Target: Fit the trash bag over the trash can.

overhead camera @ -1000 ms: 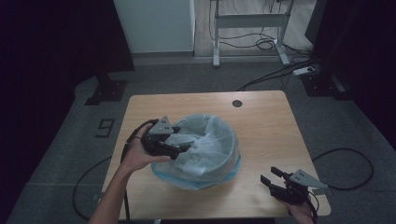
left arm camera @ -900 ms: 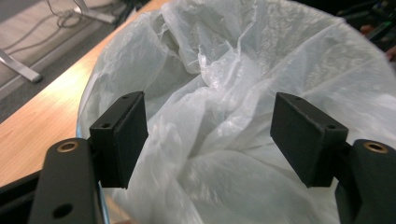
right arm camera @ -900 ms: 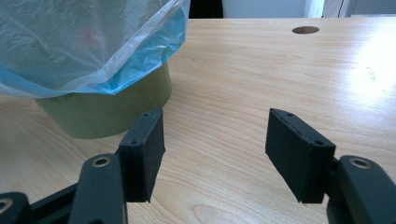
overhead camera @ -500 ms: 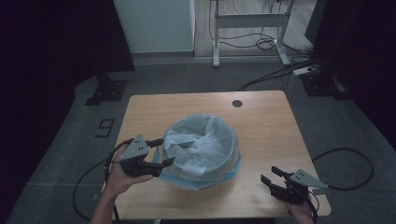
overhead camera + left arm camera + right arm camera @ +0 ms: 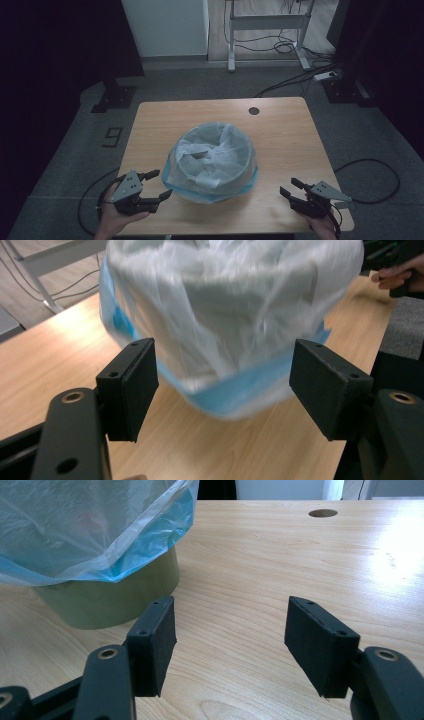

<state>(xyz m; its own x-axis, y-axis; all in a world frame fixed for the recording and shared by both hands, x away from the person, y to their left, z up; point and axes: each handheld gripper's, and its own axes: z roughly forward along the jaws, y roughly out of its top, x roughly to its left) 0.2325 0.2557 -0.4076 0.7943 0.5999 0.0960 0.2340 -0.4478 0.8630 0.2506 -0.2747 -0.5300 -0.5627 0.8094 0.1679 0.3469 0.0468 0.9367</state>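
Observation:
A round olive-green bin [image 5: 115, 597] stands mid-table, lined with a thin pale-blue plastic bag [image 5: 212, 160] folded down over its rim. My left gripper [image 5: 156, 186] sits at the table's front-left corner, a short way from the bag, open with nothing between its jaws. In the left gripper view the bag [image 5: 225, 320] is blurred, just beyond the open left gripper [image 5: 222, 385]. My right gripper [image 5: 290, 187] rests at the front-right corner, open and empty, well apart from the bin. Bare wood lies between the jaws of the right gripper [image 5: 230, 630] in its own view.
The wooden table [image 5: 280, 135] has a dark round cable hole [image 5: 254, 110] near its far edge. Cables trail over the grey floor, and a metal stand [image 5: 265, 30] is behind the table. Free tabletop lies to both sides of the bin.
My left gripper has pulled back from the bag's left rim toward the front-left corner and sunk lower. The bag has stayed draped on the bin. The right gripper has kept still.

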